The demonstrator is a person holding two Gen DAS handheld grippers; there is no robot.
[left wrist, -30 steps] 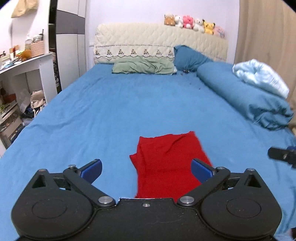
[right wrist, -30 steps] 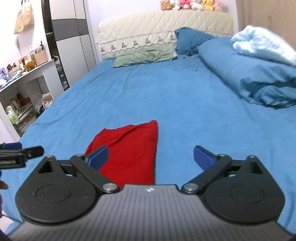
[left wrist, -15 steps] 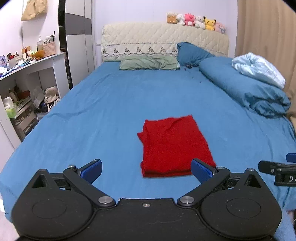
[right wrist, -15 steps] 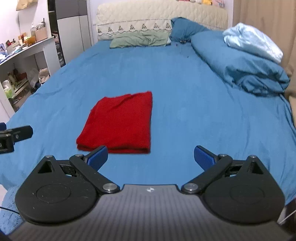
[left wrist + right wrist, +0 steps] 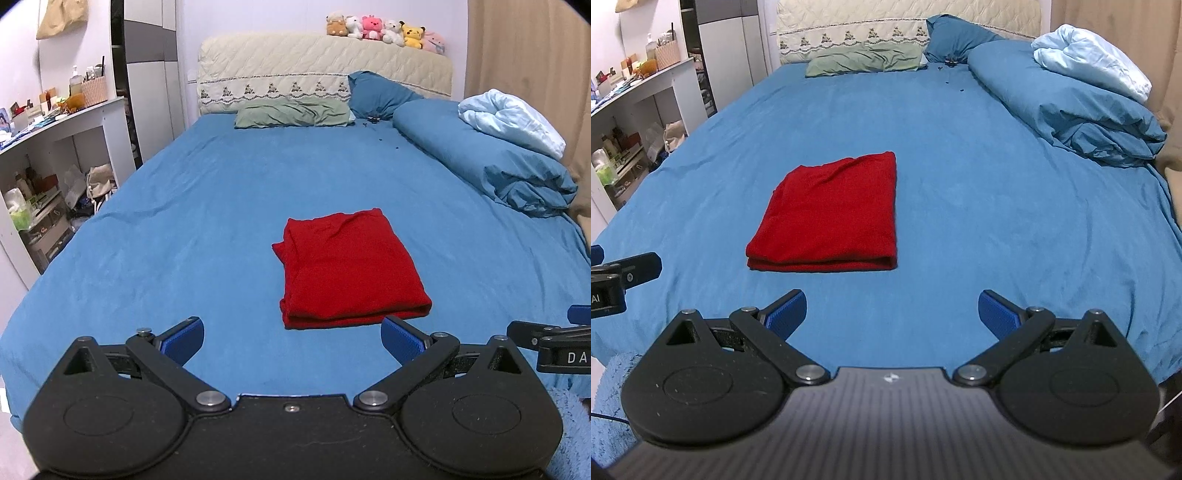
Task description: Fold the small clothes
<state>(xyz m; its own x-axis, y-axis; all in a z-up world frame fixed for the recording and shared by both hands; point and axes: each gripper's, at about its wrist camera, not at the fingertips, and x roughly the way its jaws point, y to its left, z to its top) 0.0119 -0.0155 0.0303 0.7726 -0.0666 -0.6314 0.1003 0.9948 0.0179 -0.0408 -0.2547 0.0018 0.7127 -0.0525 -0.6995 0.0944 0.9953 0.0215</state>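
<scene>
A red garment lies folded into a neat rectangle on the blue bed sheet; it also shows in the right wrist view. My left gripper is open and empty, held back from the garment's near edge. My right gripper is open and empty, nearer than the garment and to its right. Each gripper's tip shows at the edge of the other's view, the right one and the left one.
A rolled blue duvet with a pale blue blanket lies along the bed's right side. A green pillow and a blue pillow lie by the headboard. White shelves stand left of the bed.
Both grippers have drawn back and up from the garment, which now lies farther off and wholly in view. The garment itself has not moved.
</scene>
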